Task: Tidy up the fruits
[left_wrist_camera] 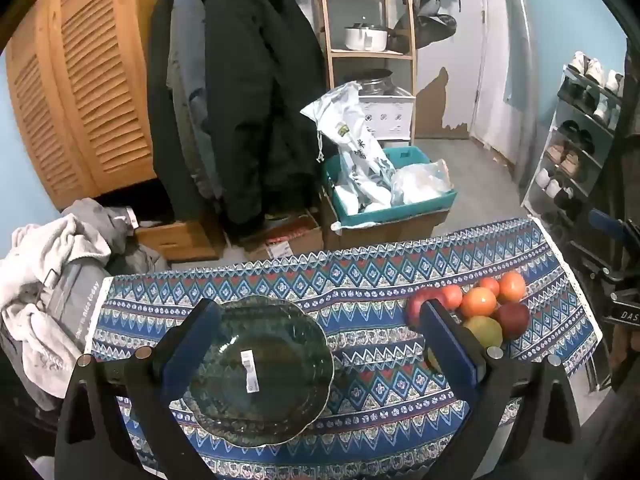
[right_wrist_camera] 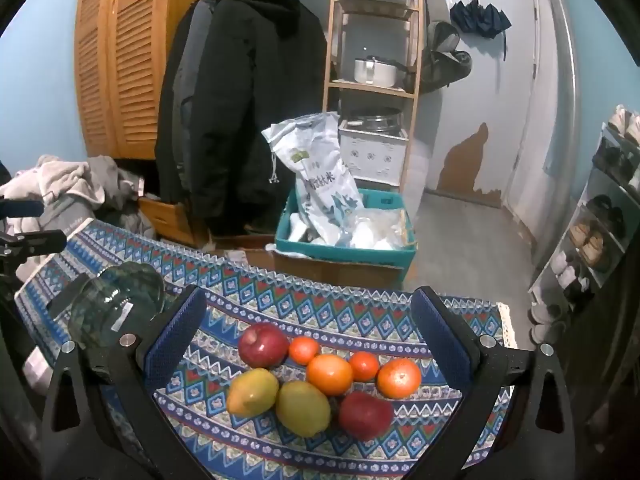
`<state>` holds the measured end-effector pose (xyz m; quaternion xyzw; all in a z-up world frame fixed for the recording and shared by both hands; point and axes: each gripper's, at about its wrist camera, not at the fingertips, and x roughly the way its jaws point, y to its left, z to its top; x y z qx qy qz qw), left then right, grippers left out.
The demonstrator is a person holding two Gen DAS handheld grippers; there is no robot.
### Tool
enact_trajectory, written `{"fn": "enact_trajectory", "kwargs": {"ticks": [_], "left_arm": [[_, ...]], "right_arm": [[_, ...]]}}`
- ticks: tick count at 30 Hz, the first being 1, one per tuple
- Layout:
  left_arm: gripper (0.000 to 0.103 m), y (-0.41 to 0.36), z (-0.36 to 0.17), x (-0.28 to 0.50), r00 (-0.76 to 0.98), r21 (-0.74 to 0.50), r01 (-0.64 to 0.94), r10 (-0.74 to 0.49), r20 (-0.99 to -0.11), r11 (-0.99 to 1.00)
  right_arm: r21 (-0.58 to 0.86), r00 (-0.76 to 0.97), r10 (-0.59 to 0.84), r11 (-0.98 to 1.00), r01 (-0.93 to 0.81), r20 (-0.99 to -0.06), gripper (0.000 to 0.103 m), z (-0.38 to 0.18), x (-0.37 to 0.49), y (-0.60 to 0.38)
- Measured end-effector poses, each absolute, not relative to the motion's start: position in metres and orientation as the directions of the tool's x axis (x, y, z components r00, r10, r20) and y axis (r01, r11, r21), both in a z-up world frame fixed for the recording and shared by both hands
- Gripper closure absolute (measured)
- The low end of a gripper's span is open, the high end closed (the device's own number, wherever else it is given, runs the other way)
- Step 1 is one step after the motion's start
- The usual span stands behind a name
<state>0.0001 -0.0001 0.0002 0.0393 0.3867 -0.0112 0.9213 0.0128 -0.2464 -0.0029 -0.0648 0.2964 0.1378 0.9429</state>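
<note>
On the patterned desk (right_wrist_camera: 360, 312), eight fruits (right_wrist_camera: 320, 380) lie clustered below the spread, empty right tongs (right_wrist_camera: 308, 312), the glass bowl (left_wrist_camera: 260, 368) under the spread left tongs (left_wrist_camera: 320, 320); round fruit may roll off if nudged

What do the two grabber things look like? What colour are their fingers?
Both look alike. The left gripper and right gripper each have two flat fingers covered in bumpy blue pads, set on black angular plastic arms with round silver bolts and triangle cut-outs. No cables or sleeves show.
</note>
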Motion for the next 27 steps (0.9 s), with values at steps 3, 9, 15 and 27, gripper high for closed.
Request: {"fn": "enact_trajectory", "kwargs": {"ticks": [3, 9, 15, 27], "left_arm": [[0.002, 0.0009, 0.0009, 0.0013, 0.706, 0.078, 0.037, 0.029, -0.708, 0.996], [0.002, 0.0072, 0.0051, 0.0042, 0.717, 0.061, 0.054, 0.003, -0.697, 0.997], [0.002, 0.0017, 0.0044, -0.0005, 0.721, 0.078, 0.045, 0.021, -0.692, 0.996], [0.002, 0.0037, 0.0039, -0.0024, 0.726, 0.057, 0.049, 0.004, -0.688, 0.997]], "right_arm": [[-0.044, 0.789, 0.221, 0.953, -0.299, -0.573, 0.003, -0.0024, 0.0124, -0.247], [-0.054, 0.79, 0.216, 0.952, -0.3, -0.574, 0.003, -0.0017, 0.0119, -0.2444], [-0.053, 0.799, 0.221, 0.952, -0.301, -0.558, 0.003, 0.0011, 0.0108, -0.2482], [-0.047, 0.8, 0.224, 0.953, -0.299, -0.556, 0.003, 0.004, 0.011, -0.2483]]}}
